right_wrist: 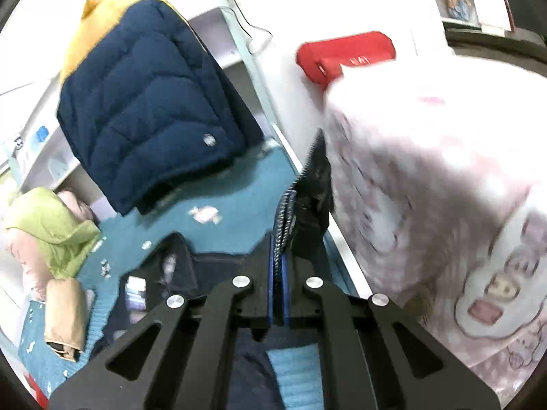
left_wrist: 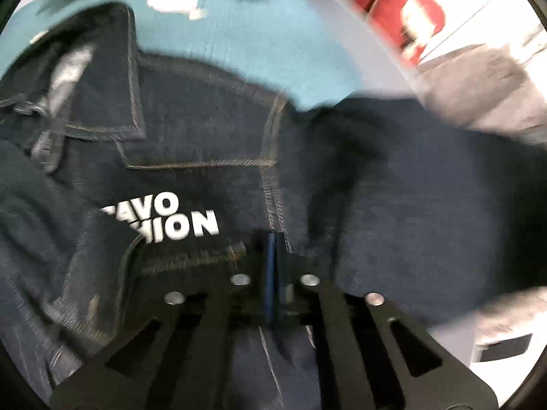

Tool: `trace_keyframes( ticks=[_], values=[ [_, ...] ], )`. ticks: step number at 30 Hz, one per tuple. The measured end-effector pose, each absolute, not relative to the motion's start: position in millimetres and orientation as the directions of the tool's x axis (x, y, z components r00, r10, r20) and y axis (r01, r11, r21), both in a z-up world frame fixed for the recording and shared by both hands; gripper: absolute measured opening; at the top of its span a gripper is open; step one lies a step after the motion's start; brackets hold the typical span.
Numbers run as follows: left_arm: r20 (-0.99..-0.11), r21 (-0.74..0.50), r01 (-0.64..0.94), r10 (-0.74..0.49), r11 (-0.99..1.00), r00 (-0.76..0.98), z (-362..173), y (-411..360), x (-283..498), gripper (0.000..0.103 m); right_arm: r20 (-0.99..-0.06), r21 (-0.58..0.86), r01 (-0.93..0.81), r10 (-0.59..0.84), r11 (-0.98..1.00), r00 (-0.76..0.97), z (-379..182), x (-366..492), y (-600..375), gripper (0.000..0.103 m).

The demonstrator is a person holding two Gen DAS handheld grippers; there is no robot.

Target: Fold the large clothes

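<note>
Left wrist view: the left gripper (left_wrist: 275,239) has its jaws fully closed, blue pads pressed together. Nothing can be made out between the pads; whether they pinch cloth cannot be told. Directly beneath and ahead lies the dark denim jacket (left_wrist: 212,143), spread over a teal bedsheet (left_wrist: 259,34). Pale contrast stitching runs along its collar (left_wrist: 112,82) and shoulder seam. White printed lettering (left_wrist: 164,222) sits on the chest panel, partly covered by a fold. A sleeve of the jacket extends to the right. A red object (left_wrist: 403,10), blurred, stands beyond the bed edge.

Right wrist view: the right gripper (right_wrist: 278,263) is clamped on a dark ribbed hem (right_wrist: 285,212) of the garment, which rises out of the closed pads. Dark denim lies on the teal sheet below. A navy quilted jacket (right_wrist: 150,109) with a yellow upper part hangs to the left. A green garment (right_wrist: 51,229) and a tan garment (right_wrist: 65,314) lie at the left edge. A pink patterned fabric (right_wrist: 427,184), blurred, fills the right side.
</note>
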State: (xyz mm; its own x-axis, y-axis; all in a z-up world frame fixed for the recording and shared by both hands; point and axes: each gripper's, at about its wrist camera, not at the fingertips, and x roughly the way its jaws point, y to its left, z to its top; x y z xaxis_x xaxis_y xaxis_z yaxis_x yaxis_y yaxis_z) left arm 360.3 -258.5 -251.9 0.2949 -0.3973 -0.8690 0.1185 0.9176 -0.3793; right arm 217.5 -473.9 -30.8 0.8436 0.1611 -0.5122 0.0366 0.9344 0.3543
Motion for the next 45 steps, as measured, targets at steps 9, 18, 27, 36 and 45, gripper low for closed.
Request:
trace_keyframes(
  ticks=[9, 18, 27, 36, 45],
  values=[
    [-0.899, -0.290, 0.132, -0.317, 0.948, 0.303, -257, -278, 367, 0.000, -0.462, 0.307, -0.106, 0.245, 0.946, 0.852, 14, 219, -415, 0.003],
    [-0.894, -0.264, 0.181, -0.310, 0.948, 0.324, -219, -267, 364, 0.000, -0.470, 0.265, -0.236, 0.339, 0.935, 0.815, 34, 230, -321, 0.003],
    [-0.856, -0.258, 0.094, -0.272, 0.962, 0.440, -171, -131, 324, 0.000, -0.548, 0.187, -0.300, 0.352, 0.936, 0.758, 20, 258, -228, 0.003],
    [-0.844, -0.186, -0.055, -0.131, 0.981, 0.520, -159, 9, 277, 0.000, -0.670, 0.191, -0.352, 0.384, 0.916, 0.635, -56, 289, -134, 0.003],
    [-0.857, -0.195, -0.137, -0.101, 0.971, 0.506, -185, 80, 233, 0.001, -0.780, 0.307, -0.341, 0.441, 0.888, 0.444, -159, 316, -74, 0.015]
  ],
)
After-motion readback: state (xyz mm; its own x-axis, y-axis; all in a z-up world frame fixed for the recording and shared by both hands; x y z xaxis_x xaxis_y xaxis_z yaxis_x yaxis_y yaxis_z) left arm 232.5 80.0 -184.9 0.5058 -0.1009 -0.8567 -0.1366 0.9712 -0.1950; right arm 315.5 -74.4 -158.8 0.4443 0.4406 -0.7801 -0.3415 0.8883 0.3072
